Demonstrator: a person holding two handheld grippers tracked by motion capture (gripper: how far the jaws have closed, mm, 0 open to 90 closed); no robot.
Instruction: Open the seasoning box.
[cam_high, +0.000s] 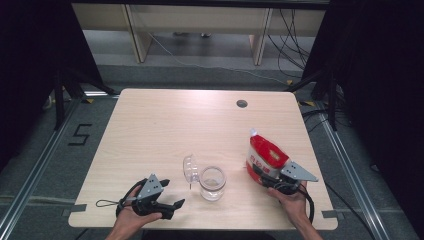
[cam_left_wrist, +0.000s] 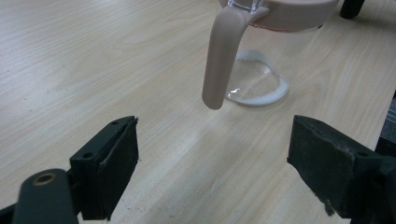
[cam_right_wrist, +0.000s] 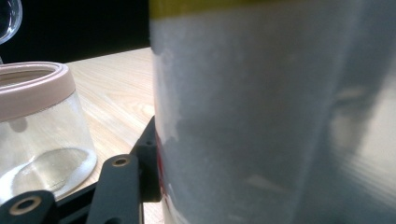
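Observation:
A clear glass jar (cam_high: 212, 182) stands near the table's front, its hinged lid (cam_high: 191, 169) flipped open to the left. My left gripper (cam_high: 172, 194) rests left of the jar, open with nothing between its jaws. In the left gripper view the jar's beige rim (cam_left_wrist: 280, 11) and hanging clasp (cam_left_wrist: 224, 56) lie just ahead of the open left gripper (cam_left_wrist: 212, 163). A red and white bag (cam_high: 265, 157) stands tilted right of the jar. My right gripper (cam_high: 262, 175) is shut on the bag's lower part. In the right gripper view one pad (cam_right_wrist: 149, 158) presses the bag (cam_right_wrist: 280, 116); the other is hidden behind it. The jar (cam_right_wrist: 42, 126) sits close by.
The wooden table (cam_high: 165, 125) has a round cable hole (cam_high: 242, 103) at its back right. A thin cable loop (cam_high: 107, 203) trails left of my left hand. Dark curtains flank both sides, and the floor beyond holds cables and desk legs.

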